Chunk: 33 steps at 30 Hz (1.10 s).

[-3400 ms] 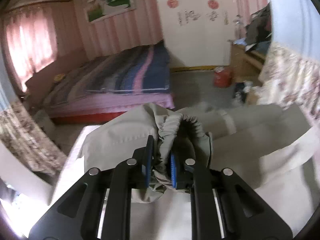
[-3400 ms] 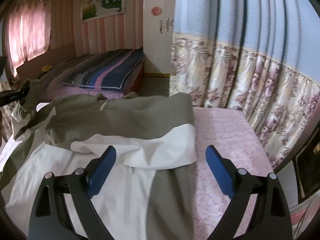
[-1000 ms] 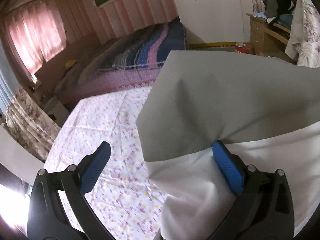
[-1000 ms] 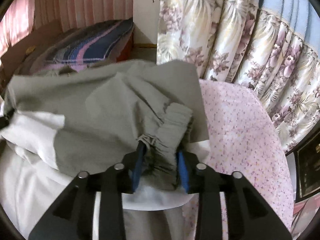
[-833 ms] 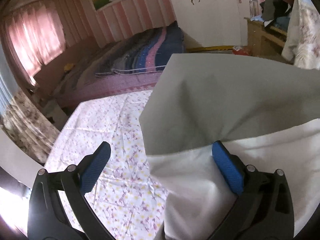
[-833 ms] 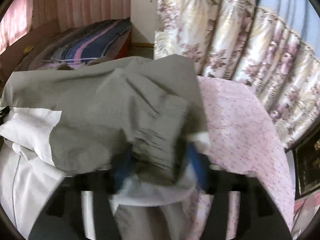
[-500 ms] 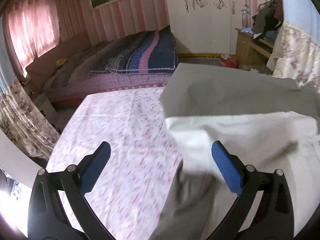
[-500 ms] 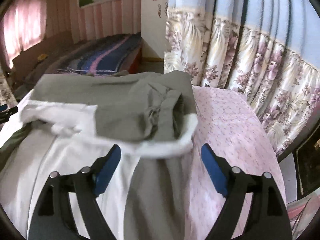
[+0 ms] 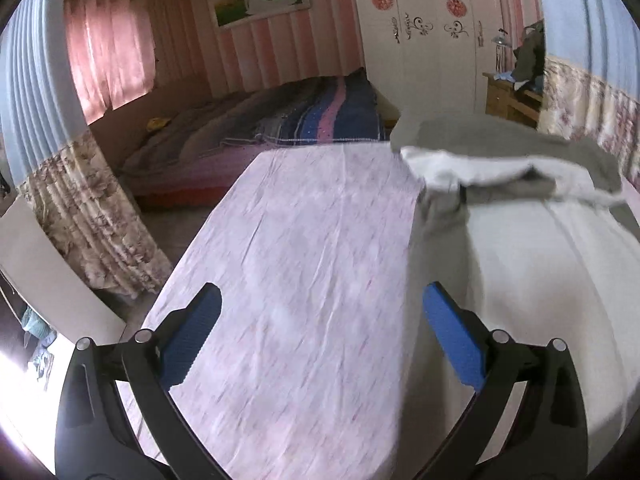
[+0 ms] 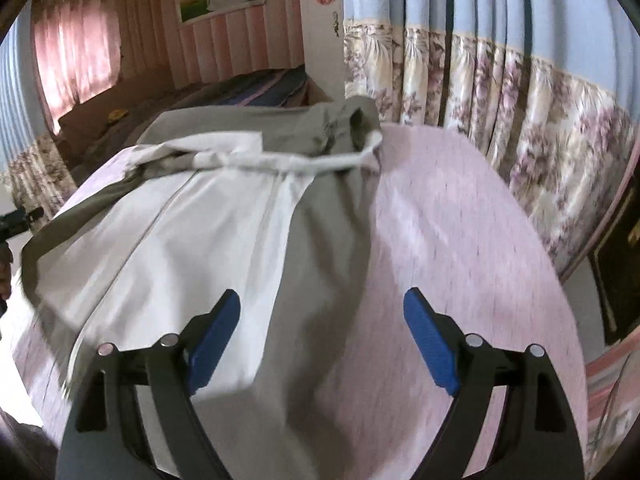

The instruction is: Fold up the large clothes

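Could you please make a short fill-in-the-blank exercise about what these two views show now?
1. Both the left gripper and the right gripper are ___.
2. The grey and white garment lies on a ___ floral sheet.
3. The striped bed stands ___ the garment.

Missing words: open; pink; behind

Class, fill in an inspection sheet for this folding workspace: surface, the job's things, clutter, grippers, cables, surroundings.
Surface: pink floral bedsheet, creased.
Job's things: large grey-and-white cloth garment lying flat; far end folded back, gathered cuff on top.
Clutter: nothing seen.
Grippers: left gripper open, over bare sheet; right gripper open, over the garment's near edge; neither holds cloth.
Cables: nothing seen.
Surroundings: floral curtain, striped-blanket bed, white wardrobe.
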Available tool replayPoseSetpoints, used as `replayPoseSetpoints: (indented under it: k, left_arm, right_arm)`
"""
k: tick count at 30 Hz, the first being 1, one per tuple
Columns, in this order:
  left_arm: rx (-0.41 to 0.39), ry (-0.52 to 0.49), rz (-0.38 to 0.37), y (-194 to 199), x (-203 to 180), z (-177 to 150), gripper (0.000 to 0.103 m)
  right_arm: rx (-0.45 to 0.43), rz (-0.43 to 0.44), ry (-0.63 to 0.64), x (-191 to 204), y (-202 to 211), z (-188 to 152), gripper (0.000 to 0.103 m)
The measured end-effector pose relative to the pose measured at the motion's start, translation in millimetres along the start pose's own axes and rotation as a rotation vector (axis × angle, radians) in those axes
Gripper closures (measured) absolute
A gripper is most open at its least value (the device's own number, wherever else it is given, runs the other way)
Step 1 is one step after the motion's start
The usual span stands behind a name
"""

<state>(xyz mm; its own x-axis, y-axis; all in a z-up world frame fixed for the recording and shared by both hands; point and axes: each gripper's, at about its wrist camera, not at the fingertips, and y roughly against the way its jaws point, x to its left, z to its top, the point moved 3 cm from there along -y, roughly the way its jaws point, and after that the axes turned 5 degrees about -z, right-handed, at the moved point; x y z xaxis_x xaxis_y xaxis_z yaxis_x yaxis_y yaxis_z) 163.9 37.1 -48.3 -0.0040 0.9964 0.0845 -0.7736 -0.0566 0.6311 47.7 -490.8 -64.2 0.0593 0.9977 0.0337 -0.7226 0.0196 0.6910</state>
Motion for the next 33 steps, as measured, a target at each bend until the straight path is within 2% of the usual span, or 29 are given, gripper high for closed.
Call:
replayPoseSetpoints:
  k: [6, 8, 11, 15, 17, 18, 19, 20, 21, 22, 23, 24, 27, 28, 30, 33]
  left_arm:
    - [0.042, -0.005, -0.004, 36.2, 13.3, -67.9, 0.003]
    - [0.048, 0.028, -0.035, 44.5, 8.6, -79.7, 0.003]
    - [0.056, 0.019, -0.057, 41.7, -4.2, -87.9, 0.003]
    - [0.125, -0.008, -0.141, 21.7, -33.5, -97.9, 0.003]
    - [0.146, -0.042, -0.158, 12.3, -48.9, -101.4, 0.008]
    - [0.158, -0.058, -0.178, 8.6, -54.2, -101.1, 0.023]
    - [0.168, -0.065, -0.215, 5.8, -59.4, -100.4, 0.034]
    - [0.172, -0.065, -0.219, 1.9, -64.0, -98.8, 0.039]
    - [0.175, -0.068, -0.236, -0.3, -67.3, -97.5, 0.061]
    - [0.175, -0.082, -0.244, -1.7, -70.4, -95.4, 0.079]
    - [0.171, -0.080, -0.255, -1.4, -71.5, -93.5, 0.085]
    - [0.169, -0.070, -0.274, 1.3, -71.2, -91.6, 0.096]
    - [0.113, -0.056, -0.302, 23.6, -64.3, -81.0, 0.100]
    - [0.088, -0.046, -0.316, 34.8, -60.8, -74.8, 0.100]
    - [0.047, -0.029, -0.351, 57.6, -55.1, -62.1, 0.100]
    - [-0.030, -0.063, -0.338, 89.5, -56.0, -41.5, 0.100]
  right_arm:
    - [0.004, -0.009, -0.006, 0.8, 23.2, -48.4, 0.019]
    - [0.012, 0.006, -0.024, 1.5, 21.6, -54.8, 0.019]
    - [0.028, 0.036, -0.048, 8.9, 16.1, -62.6, 0.019]
    - [0.050, 0.010, -0.011, 19.8, 5.5, -70.6, 0.020]
    - [0.063, 0.043, -0.043, 19.5, 2.1, -72.6, 0.047]
    - [0.076, 0.052, -0.055, 19.3, -1.8, -74.0, 0.066]
    - [0.082, 0.065, -0.063, 19.3, -3.9, -74.9, 0.074]
    - [0.085, 0.083, -0.071, 19.2, -4.7, -74.7, 0.080]
    - [0.083, 0.104, -0.078, 19.5, -4.0, -73.2, 0.084]
    - [0.070, 0.120, -0.091, 18.4, -1.4, -70.7, 0.086]
    - [0.053, 0.135, -0.104, 17.9, 1.3, -68.1, 0.087]
    - [0.025, 0.152, -0.120, 16.0, 7.7, -64.2, 0.088]
    - [-0.076, 0.179, -0.143, 10.8, 35.8, -48.1, 0.090]
    - [-0.115, 0.187, -0.138, 11.1, 48.8, -40.1, 0.098]
    - [-0.161, 0.197, -0.121, 13.9, 65.8, -26.9, 0.098]
    - [-0.228, 0.199, -0.089, 19.6, 89.3, -8.5, 0.098]
